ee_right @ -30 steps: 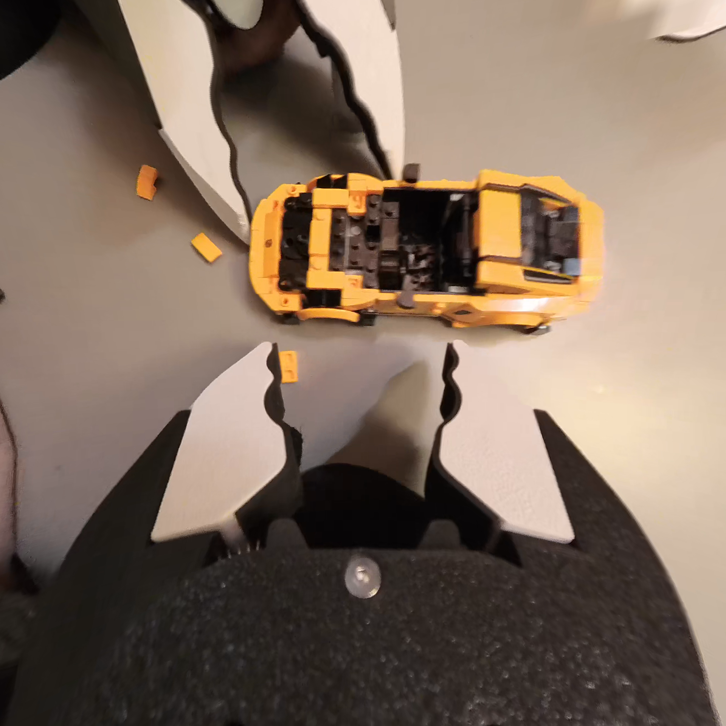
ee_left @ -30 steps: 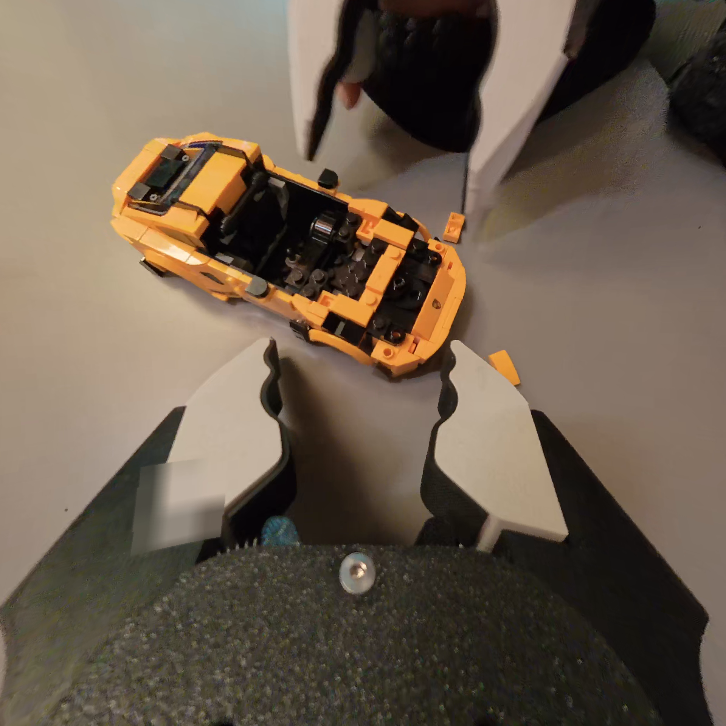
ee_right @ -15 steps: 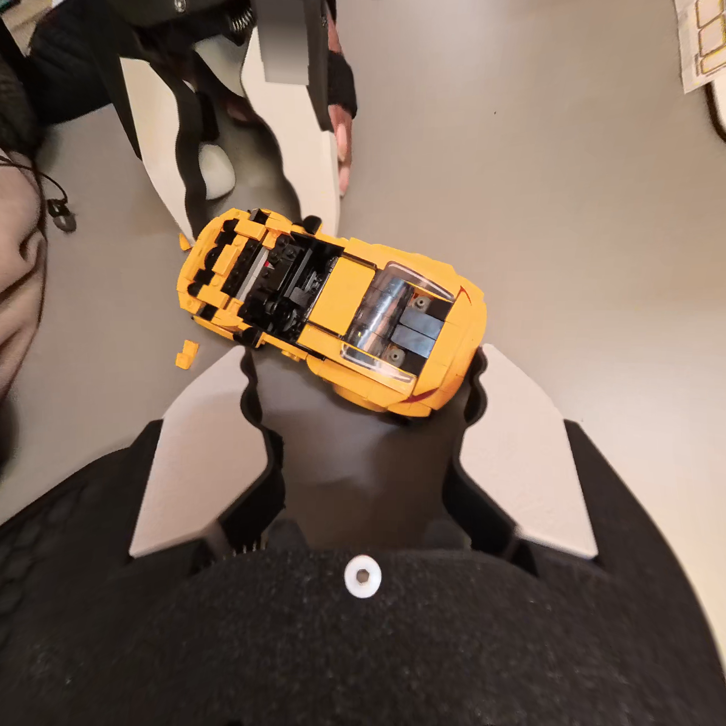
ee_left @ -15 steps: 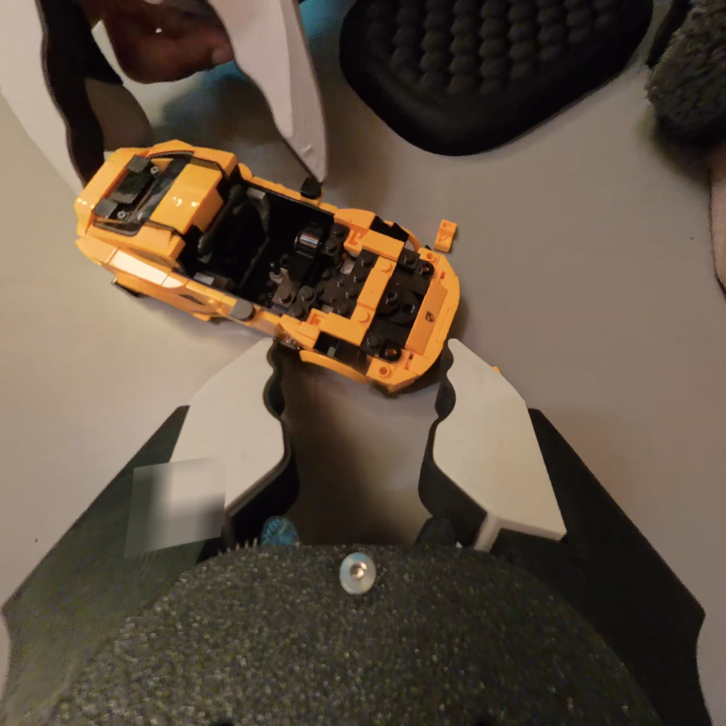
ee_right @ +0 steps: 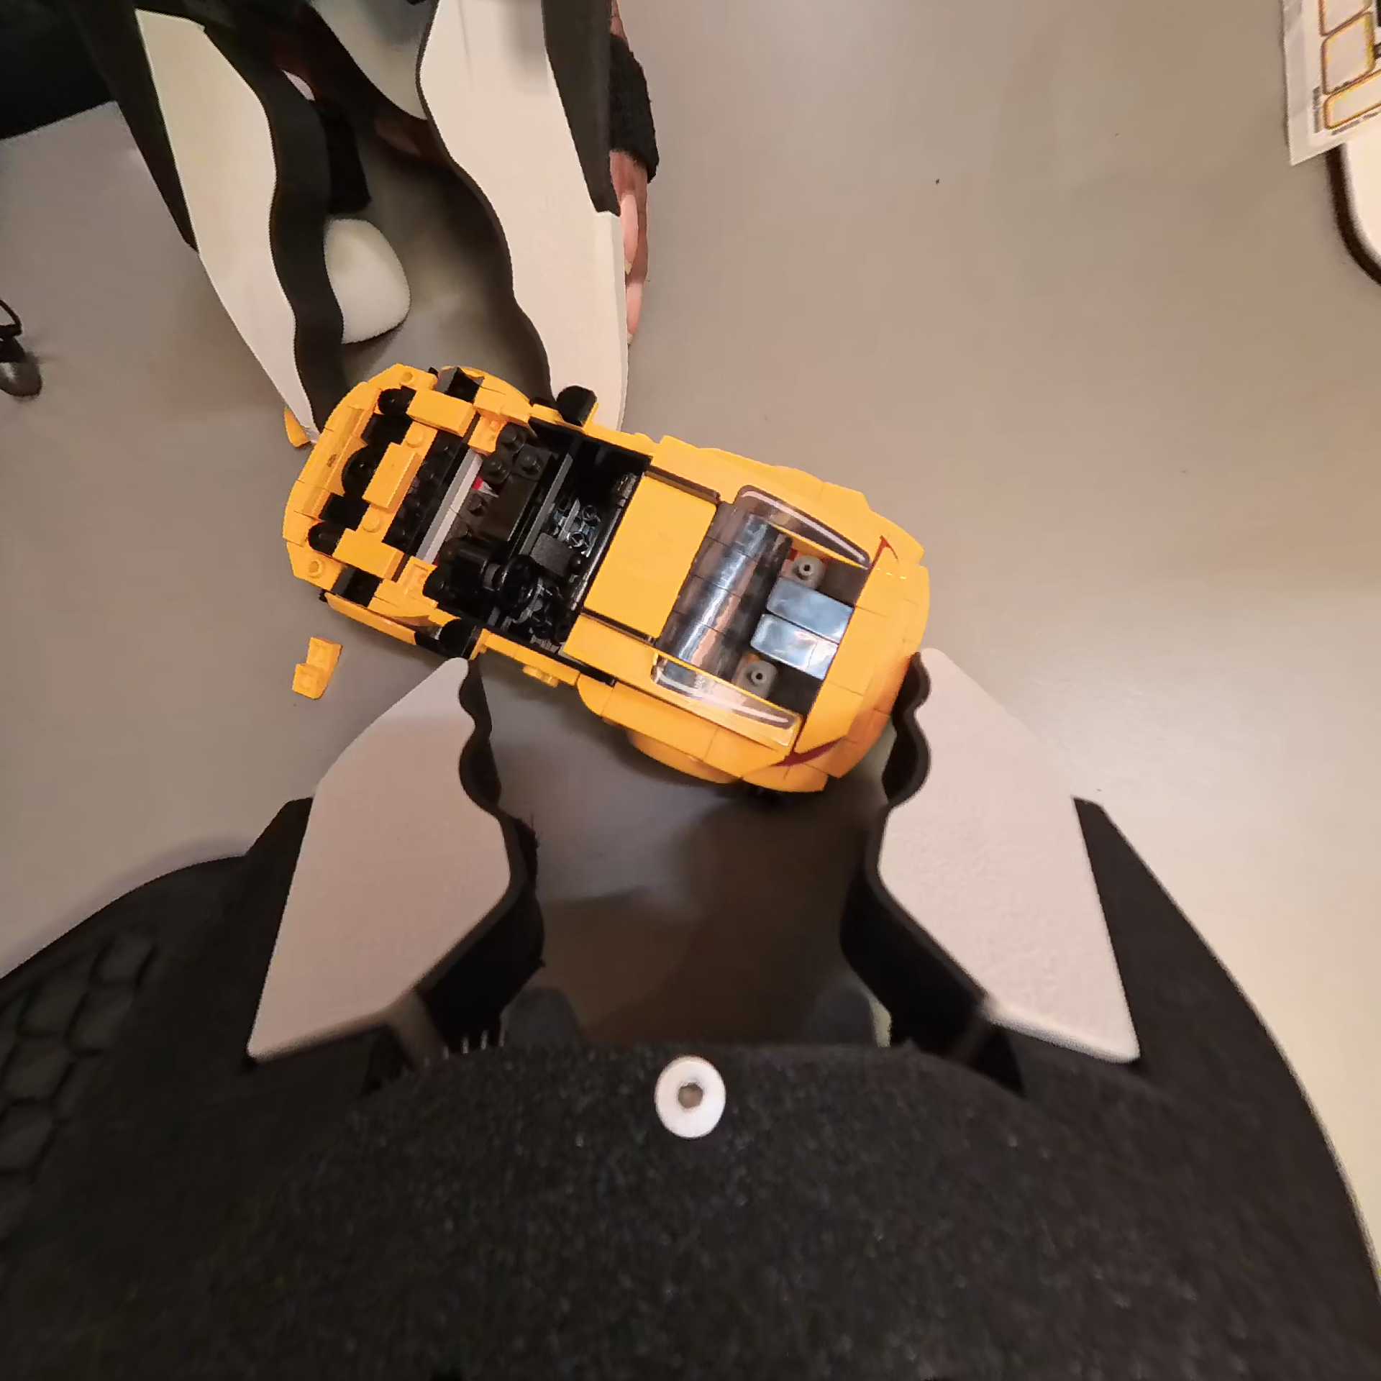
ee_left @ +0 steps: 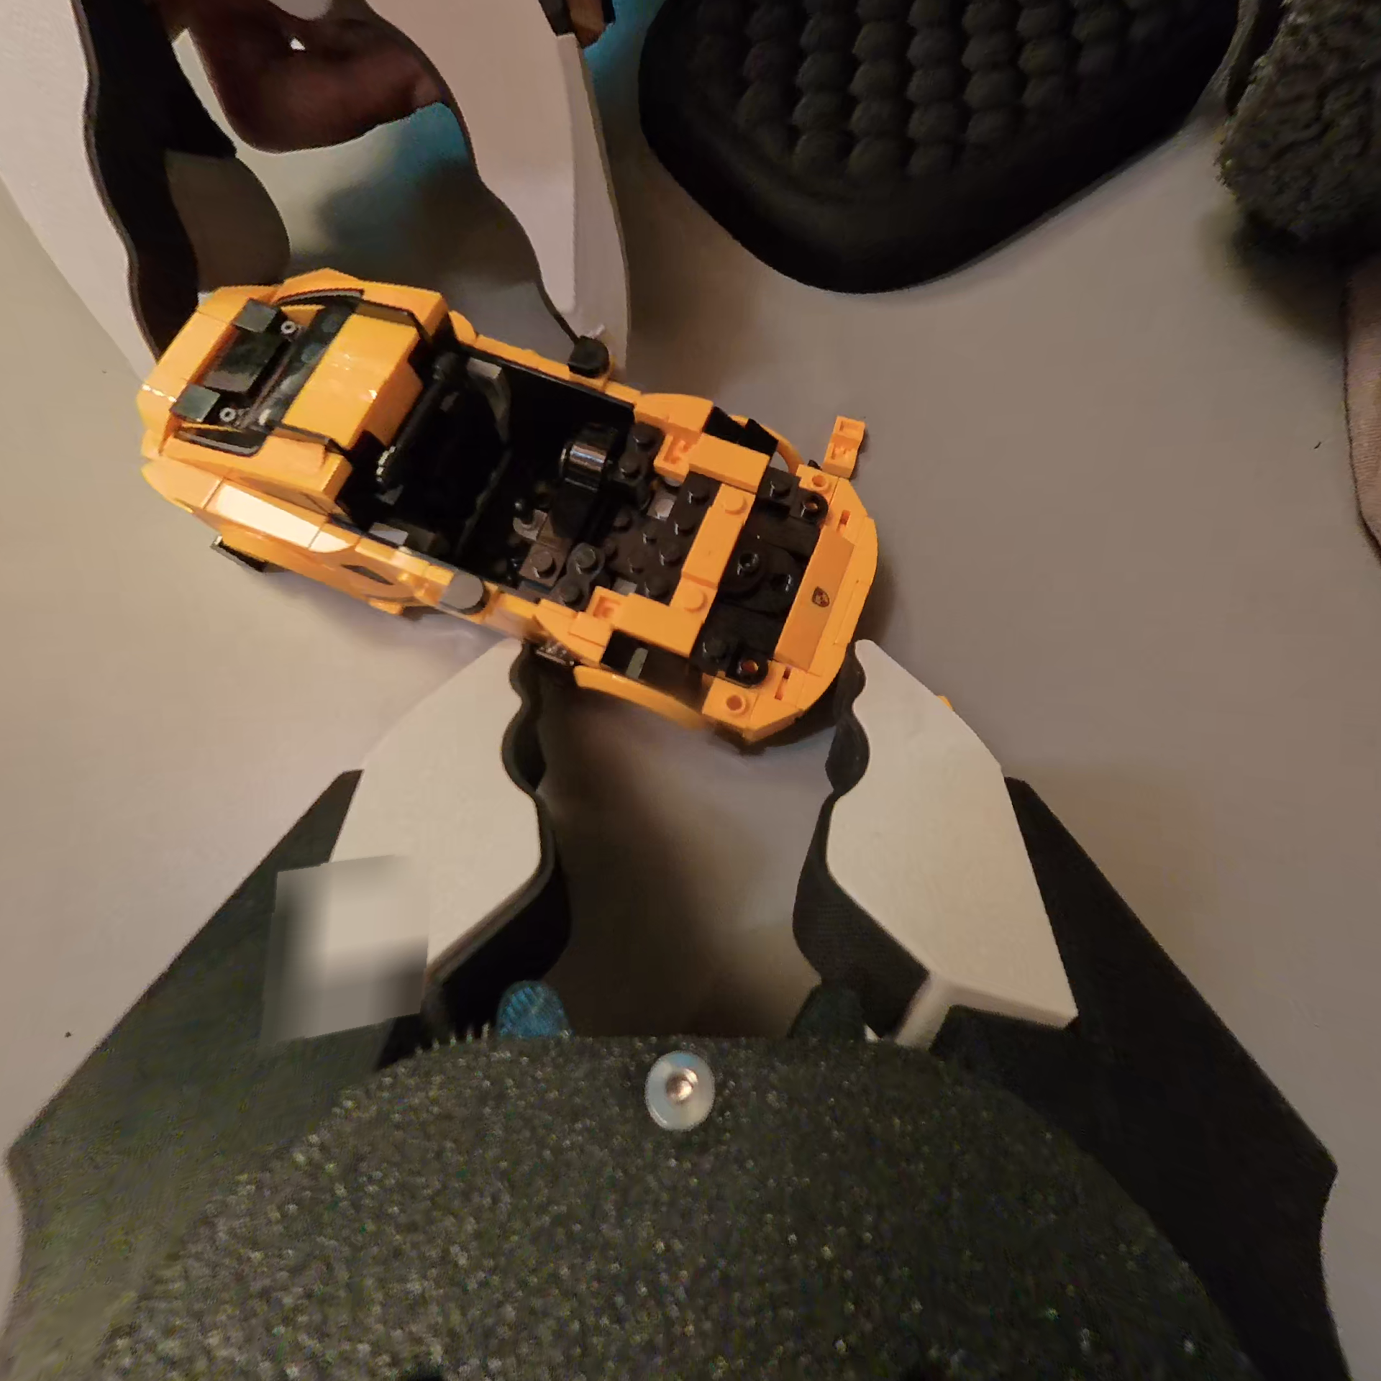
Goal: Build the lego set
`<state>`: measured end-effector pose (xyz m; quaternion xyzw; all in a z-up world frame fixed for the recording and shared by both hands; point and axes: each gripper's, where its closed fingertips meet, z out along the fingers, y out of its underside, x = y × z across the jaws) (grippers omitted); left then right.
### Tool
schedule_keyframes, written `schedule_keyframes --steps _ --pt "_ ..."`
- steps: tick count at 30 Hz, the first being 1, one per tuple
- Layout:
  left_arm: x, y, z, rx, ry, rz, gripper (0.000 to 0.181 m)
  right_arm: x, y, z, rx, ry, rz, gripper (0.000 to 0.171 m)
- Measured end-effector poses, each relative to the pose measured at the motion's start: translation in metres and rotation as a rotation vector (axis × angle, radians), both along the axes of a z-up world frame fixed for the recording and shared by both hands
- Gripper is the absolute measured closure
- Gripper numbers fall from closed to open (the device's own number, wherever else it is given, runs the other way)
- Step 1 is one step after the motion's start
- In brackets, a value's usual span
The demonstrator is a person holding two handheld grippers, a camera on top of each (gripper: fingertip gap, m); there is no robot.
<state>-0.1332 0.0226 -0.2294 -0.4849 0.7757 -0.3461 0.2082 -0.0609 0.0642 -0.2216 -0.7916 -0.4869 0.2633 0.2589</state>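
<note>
An orange and black lego car lies on the grey table, its roof off and its black inside showing. My left gripper is open, with its fingertips on either side of the car's front end. My right gripper is open, with its fingertips on either side of the rear end of the car. Each gripper shows at the far end of the car in the other's view. A small loose orange piece lies by the car's nose, also seen in the right wrist view. Another orange piece lies by the left gripper's far finger.
A black knobbly pad and a dark fuzzy thing lie beyond the car in the left wrist view. A sticker sheet lies at the table's far right corner. A person's hand holds the left gripper. The small loose orange piece is about 6 cm from both grippers' fingertips. Look for it in the right wrist view too.
My right gripper has swung from the car's side round to its rear end. My left gripper has come closer, so the car's nose now sits between its tips.
</note>
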Motion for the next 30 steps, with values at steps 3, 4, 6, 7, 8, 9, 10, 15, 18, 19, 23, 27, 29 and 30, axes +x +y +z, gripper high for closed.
schedule_keyframes --steps 3,4,6,7,8,9,10,15,18,19,23,27,29,30 --pt "0.0001 0.0002 0.0004 0.003 -0.005 0.004 0.106 0.0004 0.0003 0.0001 0.0 0.0 -0.005 0.068" --pt "-0.0002 0.0015 0.001 0.006 -0.009 0.014 0.106 0.0008 0.001 0.0 0.005 -0.003 -0.007 0.068" --pt "-0.002 0.0057 0.0022 0.02 -0.022 0.04 0.103 0.0021 0.0033 0.0003 0.018 0.006 -0.017 0.073" --pt "-0.0039 0.005 0.0025 0.027 -0.028 0.038 0.097 0.0018 0.0023 0.0015 0.008 0.025 -0.015 0.073" --pt "-0.0053 0.0039 0.0019 0.031 -0.023 0.043 0.091 0.0017 0.0016 0.0022 0.003 0.036 -0.013 0.073" --pt "-0.0049 0.0033 0.0015 0.032 -0.021 0.055 0.09 0.0015 0.0012 0.0028 0.003 0.044 -0.01 0.072" --pt "-0.0034 0.0034 0.0016 0.035 -0.024 0.07 0.089 0.0008 0.0011 0.0034 0.003 0.053 -0.007 0.071" --pt "0.0034 -0.0004 0.0004 0.015 -0.008 0.067 0.094 -0.0009 0.0002 0.0017 0.024 0.041 0.01 0.072" --pt "0.0028 -0.0024 -0.0003 0.002 0.003 0.054 0.099 -0.0005 -0.0001 0.0006 0.029 0.024 0.007 0.071" --pt "0.0029 -0.0021 -0.0002 0.0 0.003 0.056 0.1 -0.0004 0.0001 0.0003 0.03 0.02 0.005 0.07" --pt "0.0029 -0.0011 -0.0003 0.002 0.007 0.054 0.101 -0.0001 0.001 -0.0001 0.031 0.015 -0.008 0.07" --pt "0.0026 -0.0002 -0.0004 0.004 0.012 0.045 0.101 0.0003 0.001 -0.0007 0.029 0.002 -0.016 0.07" --pt "0.0025 0.0002 -0.0004 0.005 0.013 0.041 0.101 0.0004 0.0012 -0.0007 0.03 0.0 -0.02 0.07" --pt "0.0025 0.0003 -0.0005 0.006 0.013 0.039 0.101 0.0006 0.0012 -0.0011 0.033 -0.003 -0.021 0.07"
